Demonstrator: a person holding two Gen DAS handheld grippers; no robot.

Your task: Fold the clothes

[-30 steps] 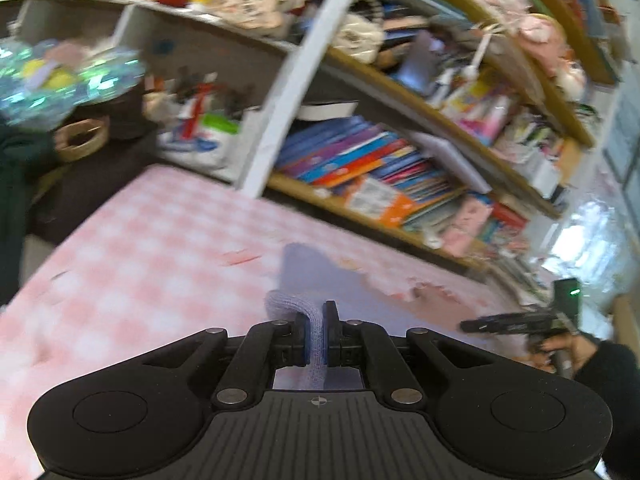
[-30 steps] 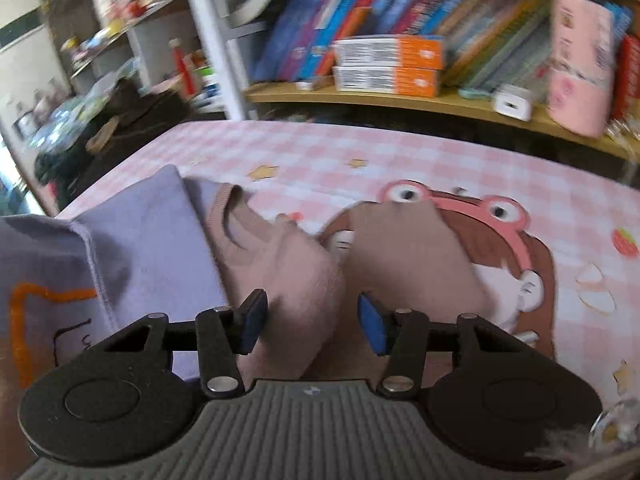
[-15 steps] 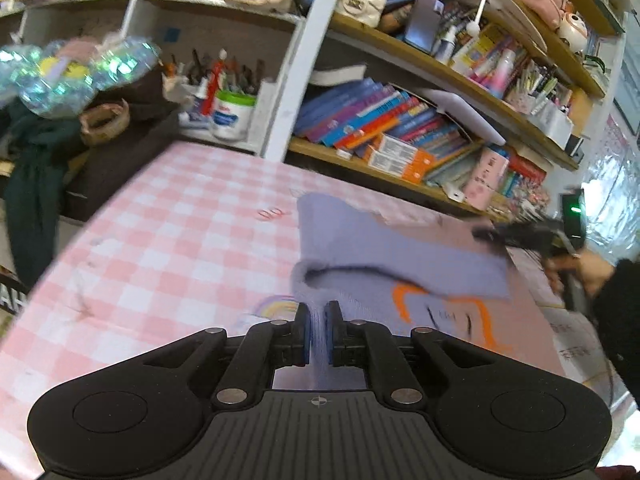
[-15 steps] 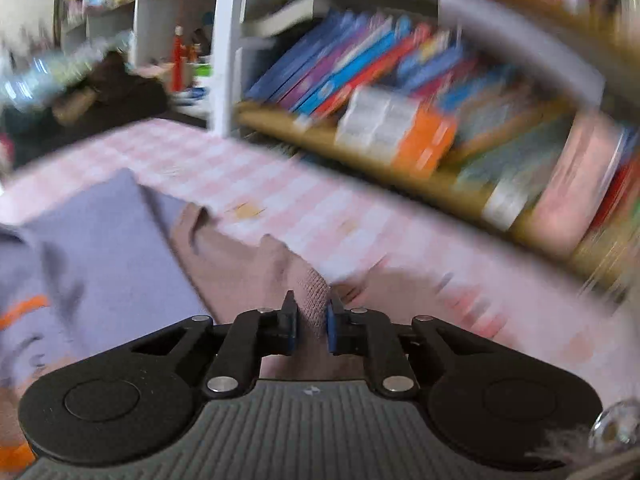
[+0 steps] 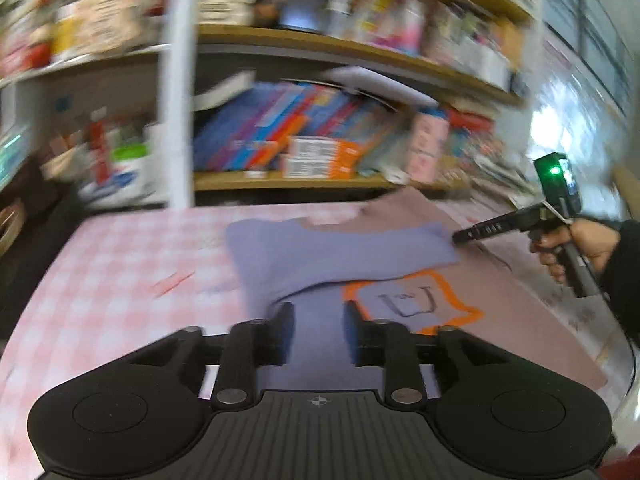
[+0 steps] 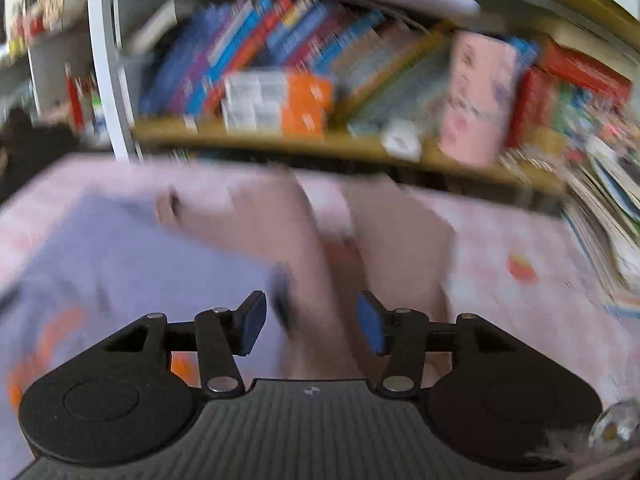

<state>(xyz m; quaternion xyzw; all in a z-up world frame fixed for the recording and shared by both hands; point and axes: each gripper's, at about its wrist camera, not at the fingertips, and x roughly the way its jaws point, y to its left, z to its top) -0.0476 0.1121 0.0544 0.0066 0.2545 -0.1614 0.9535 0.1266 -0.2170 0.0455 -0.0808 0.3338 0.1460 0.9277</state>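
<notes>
Holding our left hand-held gripper (image 5: 316, 330) released, with nothing between its fingers, we see the lilac-and-mauve garment (image 5: 320, 256) directly ahead on the pink checked table (image 5: 120, 264), one lilac sleeve lying crosswise over its chest. Our right hand-held gripper (image 6: 311, 322) is likewise released, hovering over the mauve side. The garment's long axis runs away from us, toward the bookshelf (image 5: 320, 180); both hand-held grippers sit about equally near.

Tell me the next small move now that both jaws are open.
Probably draw both grippers back: the left gripper and right gripper stand open, and the lilac sleeve already lies folded across the shirt above its orange print.
</notes>
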